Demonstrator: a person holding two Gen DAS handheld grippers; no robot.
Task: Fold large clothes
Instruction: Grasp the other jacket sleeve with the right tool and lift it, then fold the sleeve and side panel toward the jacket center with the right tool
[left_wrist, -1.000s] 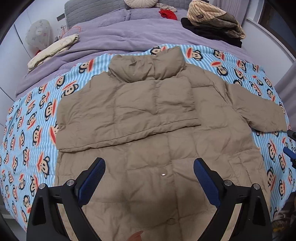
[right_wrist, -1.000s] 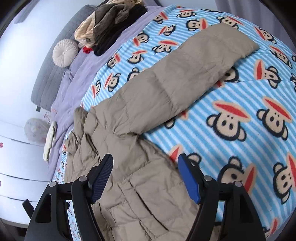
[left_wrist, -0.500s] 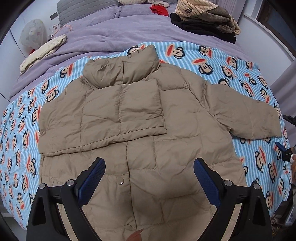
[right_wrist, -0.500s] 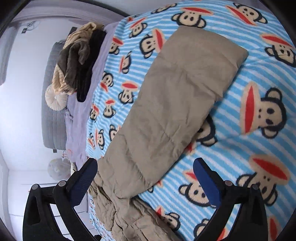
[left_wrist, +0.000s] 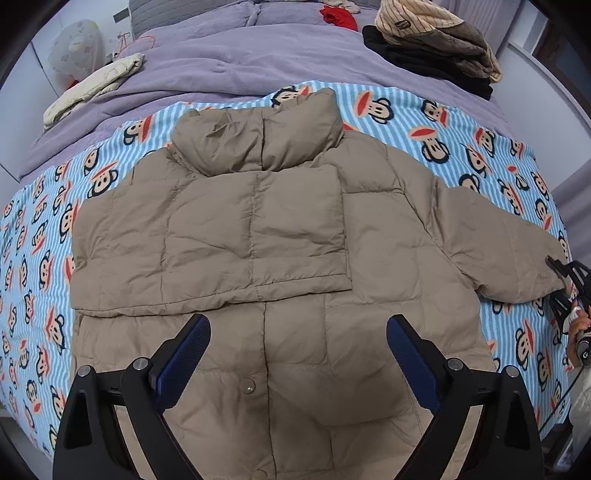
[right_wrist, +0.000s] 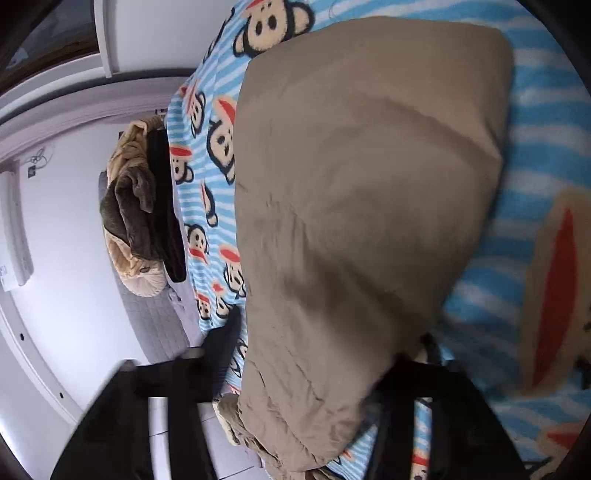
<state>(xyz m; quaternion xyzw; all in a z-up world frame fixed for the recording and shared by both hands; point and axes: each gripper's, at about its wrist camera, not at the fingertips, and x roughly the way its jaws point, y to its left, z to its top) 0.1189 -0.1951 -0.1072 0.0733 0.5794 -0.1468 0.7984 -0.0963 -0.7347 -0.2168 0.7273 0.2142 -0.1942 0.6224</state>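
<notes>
Right gripper (right_wrist: 314, 384) dropped onto jacket sleeve (right_wrist: 354, 206), jaws closing around it

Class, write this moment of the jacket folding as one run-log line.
left gripper: open above jacket | right gripper: closing on unfolded sleeve | other sleeve: folded across

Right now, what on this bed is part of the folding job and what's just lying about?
Job: tan puffer jacket; its unfolded sleeve, right tool closing on its cuff.

Lying about: monkey blanket, clothes pile, cream garment, red item.
</notes>
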